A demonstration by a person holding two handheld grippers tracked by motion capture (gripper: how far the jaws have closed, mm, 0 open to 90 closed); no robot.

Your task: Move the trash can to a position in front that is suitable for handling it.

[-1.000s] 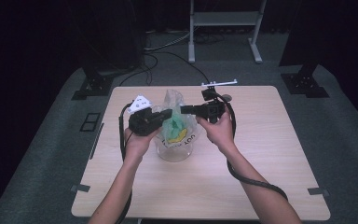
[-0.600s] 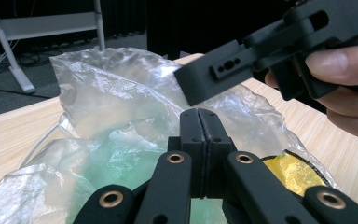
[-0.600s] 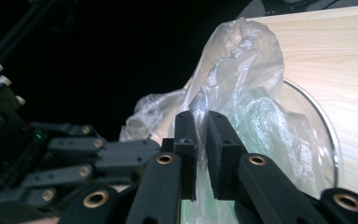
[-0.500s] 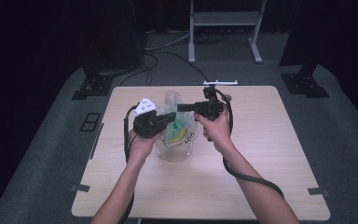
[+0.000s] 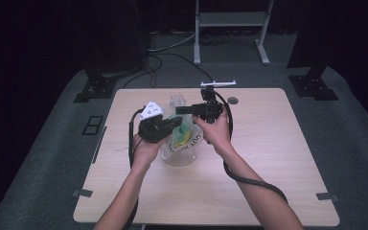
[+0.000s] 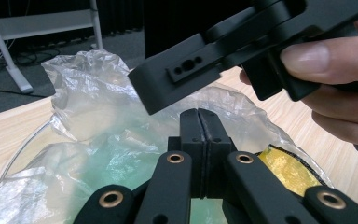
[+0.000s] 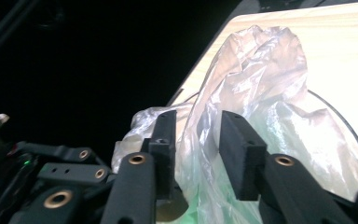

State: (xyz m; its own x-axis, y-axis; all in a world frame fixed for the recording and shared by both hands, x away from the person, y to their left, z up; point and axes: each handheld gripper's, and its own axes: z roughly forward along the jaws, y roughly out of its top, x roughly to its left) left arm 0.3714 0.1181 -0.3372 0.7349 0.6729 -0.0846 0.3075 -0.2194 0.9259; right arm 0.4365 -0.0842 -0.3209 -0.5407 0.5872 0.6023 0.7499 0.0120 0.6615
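Left gripper [image 5: 172, 122]: jaws pressing together, hovering over the bag's left side.
Plastic bag [image 5: 182, 136]: sitting mid-table, toward the far edge.
Right gripper [image 7: 193, 140]: jaws standing apart, straddling the bag's upstanding film.
Table [image 5: 278, 158]: lying bare rightward.

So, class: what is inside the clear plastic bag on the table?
Inside the clear plastic bag you can see something green and a yellow piece with a dark edge. The crumpled film and the left gripper hide the rest, so what they are cannot be told.
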